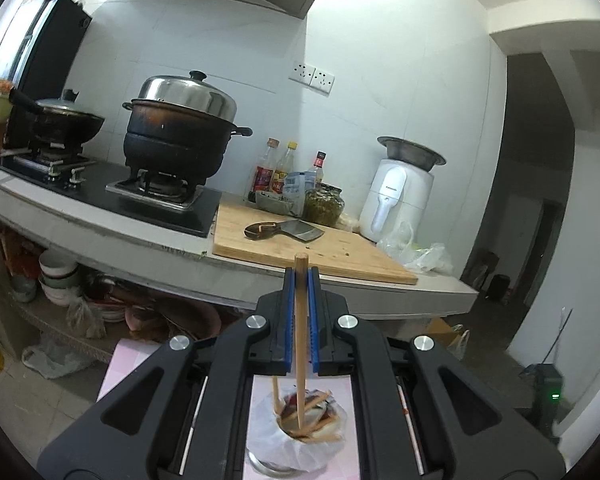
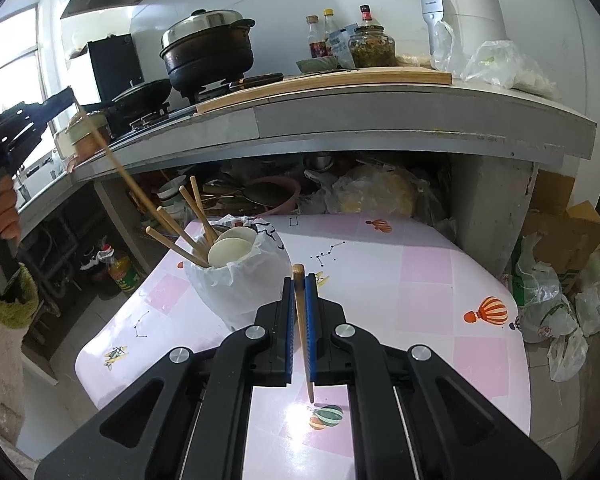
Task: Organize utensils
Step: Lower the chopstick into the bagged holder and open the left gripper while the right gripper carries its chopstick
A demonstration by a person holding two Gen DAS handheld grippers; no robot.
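Observation:
On the pink table (image 2: 420, 280) stands a utensil holder (image 2: 244, 284) lined with a white plastic bag. It holds several wooden chopsticks (image 2: 172, 240) and white spoons (image 2: 230, 250). My left gripper (image 1: 301, 274) is shut on one chopstick (image 1: 300, 340), raised above the holder (image 1: 300, 444), with the stick's lower end still inside the rim. The right wrist view shows that left gripper (image 2: 69, 95) at the upper left, its chopstick (image 2: 116, 164) slanting down into the holder. My right gripper (image 2: 299, 280) is shut on another chopstick (image 2: 302, 332), held over the table just right of the holder.
A kitchen counter (image 1: 180, 256) behind carries a gas stove, a large lidded pot (image 1: 180, 128), a wok, a cutting board with a cleaver (image 1: 292, 232), bottles, a jar and a white appliance (image 1: 400, 192). Bowls fill the shelf below. Plastic bags (image 2: 560, 308) lie on the floor at right.

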